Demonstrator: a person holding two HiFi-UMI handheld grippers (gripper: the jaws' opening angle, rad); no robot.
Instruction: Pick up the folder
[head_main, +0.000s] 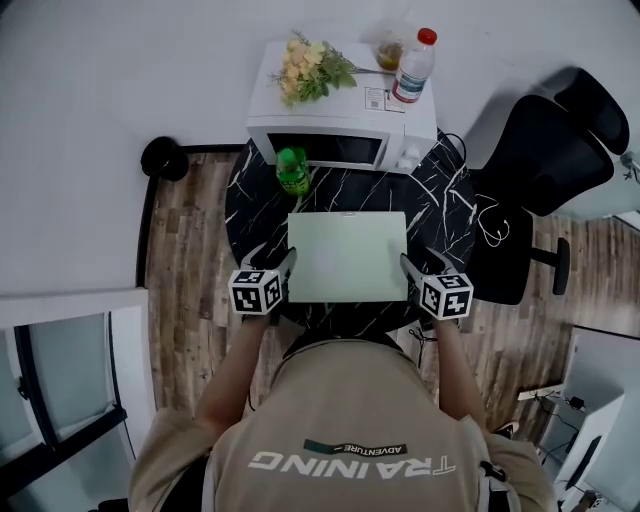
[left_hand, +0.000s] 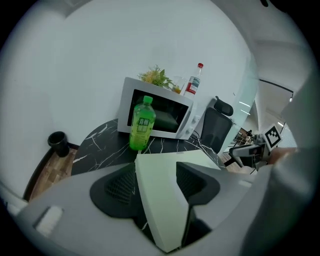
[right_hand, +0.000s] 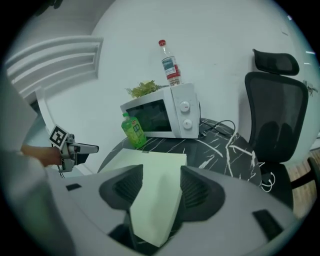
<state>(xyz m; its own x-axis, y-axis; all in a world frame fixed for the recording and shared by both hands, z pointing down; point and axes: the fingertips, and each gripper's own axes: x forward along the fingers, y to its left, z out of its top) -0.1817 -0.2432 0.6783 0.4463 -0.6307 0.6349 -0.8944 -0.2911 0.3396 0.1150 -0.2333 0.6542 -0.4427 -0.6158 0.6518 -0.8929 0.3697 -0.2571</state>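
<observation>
Currently, a pale green rectangular folder (head_main: 347, 255) is observed lying flat on a round black table top with white marble veining (head_main: 445, 205), on the side nearest the person. The left gripper (left_hand: 156, 175) is positioned at the folder's left edge and the right gripper (right_hand: 162, 182) at its right edge, both angled downward. In the left gripper view the jaws are seen standing apart, with the folder's edge and near corner lying between them. The same is recorded in the right gripper view: jaws apart, folder edge between them. No pad is seen pressing on the folder on either side, and the folder is noted as resting on the table.

Behind the folder, a green plastic drink bottle (head_main: 292, 171) is found upright, just in front of a white microwave oven (head_main: 340, 135) at the far edge of the table. On top of the microwave, a bunch of yellow and green flowers (head_main: 308, 68) is laid at the left and a clear bottle with a red cap (head_main: 414, 66) is stood at the right. A black office chair (head_main: 545, 150) is placed to the right of the table, and a small dark round container (head_main: 163, 158) is noted on the floor to the left.
</observation>
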